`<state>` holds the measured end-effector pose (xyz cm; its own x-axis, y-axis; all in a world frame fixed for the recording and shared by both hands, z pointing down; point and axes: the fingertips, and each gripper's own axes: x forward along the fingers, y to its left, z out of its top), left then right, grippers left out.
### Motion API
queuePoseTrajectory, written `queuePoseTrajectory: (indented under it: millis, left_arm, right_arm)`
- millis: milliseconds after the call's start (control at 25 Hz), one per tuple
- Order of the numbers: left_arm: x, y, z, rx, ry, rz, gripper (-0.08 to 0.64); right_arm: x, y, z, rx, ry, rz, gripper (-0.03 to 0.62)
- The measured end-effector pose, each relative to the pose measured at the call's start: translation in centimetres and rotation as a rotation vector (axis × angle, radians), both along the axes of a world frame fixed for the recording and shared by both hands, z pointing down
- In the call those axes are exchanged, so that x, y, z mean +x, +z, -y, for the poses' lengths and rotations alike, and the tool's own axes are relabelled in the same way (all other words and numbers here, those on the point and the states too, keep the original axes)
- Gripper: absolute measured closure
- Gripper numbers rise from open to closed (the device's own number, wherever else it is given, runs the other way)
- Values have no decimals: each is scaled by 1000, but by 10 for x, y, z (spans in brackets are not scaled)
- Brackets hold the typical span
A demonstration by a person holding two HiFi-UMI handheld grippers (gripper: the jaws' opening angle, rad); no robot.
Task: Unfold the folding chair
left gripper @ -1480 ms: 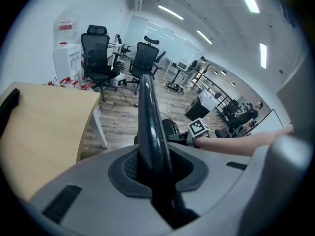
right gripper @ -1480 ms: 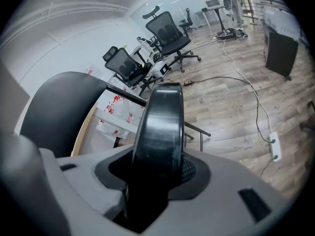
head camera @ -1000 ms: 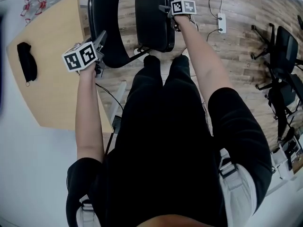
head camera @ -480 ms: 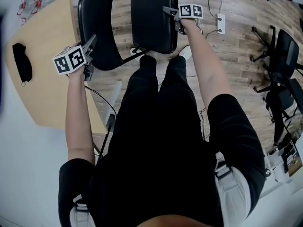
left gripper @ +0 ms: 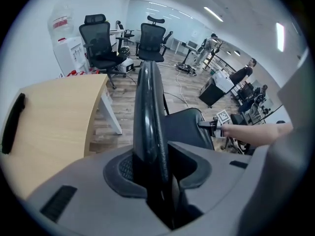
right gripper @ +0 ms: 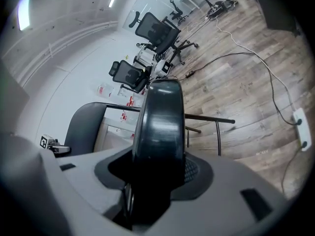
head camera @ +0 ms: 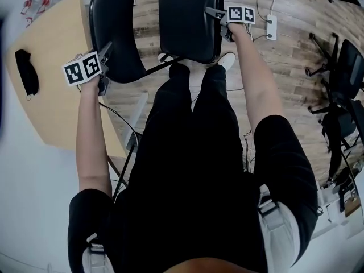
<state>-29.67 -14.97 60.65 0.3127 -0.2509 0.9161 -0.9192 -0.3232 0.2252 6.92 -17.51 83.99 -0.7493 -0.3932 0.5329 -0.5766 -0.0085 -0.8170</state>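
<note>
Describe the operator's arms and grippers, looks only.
The left gripper and right gripper match: grey moulded fingers with dark mesh-textured pads, each topped by a white cube of black square markers. Black short sleeves, forearms bare. Both sets of fingers have just been opening, backrest in the left's, seat in the right's.
</note>
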Motion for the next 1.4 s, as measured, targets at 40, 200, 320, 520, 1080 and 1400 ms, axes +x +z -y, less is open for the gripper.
queuePoseTrajectory:
  millis: [40,200,320,520,1080,1400]
  left_arm:
    - [0,2,0,-4,-4,7,437]
    - [3,11,1,-24,-16,14,433]
    - [8,20,0,-29,-22,7,431]
    - [23,34,-2,-34,-24,3,430]
    - [63,67,-12,-55,-30,12,423]
    - [98,78,-18,-52,-31,36,422]
  right_arm:
    - [3,2,0,0,-1,10,402]
    - [17,15,-3,-9,-6,49,400]
    - [32,28,-6,-15,-7,66,396]
    - [62,54,-12,-35,0,94,385]
    - [127,117,-28,-58,-46,235,379]
    - [163,148,-32,-53,-61,278,376]
